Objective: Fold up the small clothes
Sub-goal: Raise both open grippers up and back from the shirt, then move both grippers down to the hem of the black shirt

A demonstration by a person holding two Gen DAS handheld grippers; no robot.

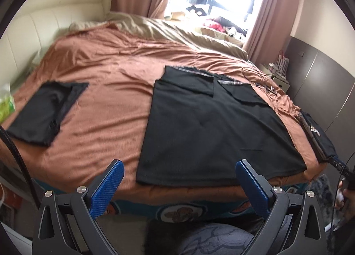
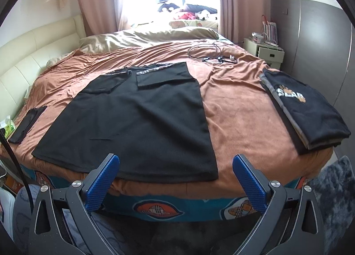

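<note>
A black garment (image 1: 213, 126) (image 2: 137, 122) lies flat on the brown bed cover (image 1: 106, 104) (image 2: 239, 122), its sides folded in and its hem at the near edge of the bed. My left gripper (image 1: 178, 165) hangs open just in front of that hem, nothing between its blue pads. In the right wrist view my right gripper (image 2: 175, 159) is also open and empty, above the hem's right corner. A small folded black cloth (image 1: 44, 110) (image 2: 26, 122) lies to the left. A folded black shirt with a printed logo (image 2: 304, 113) (image 1: 317, 135) rests at the bed's right edge.
A tangle of cable (image 2: 210, 54) lies on the far side of the bed near the beige duvet (image 2: 150, 35). A cream headboard (image 2: 33, 59) runs along the left; a nightstand (image 2: 266, 52) and grey wardrobe (image 2: 321, 44) stand right. A hand (image 1: 341, 197) shows low right.
</note>
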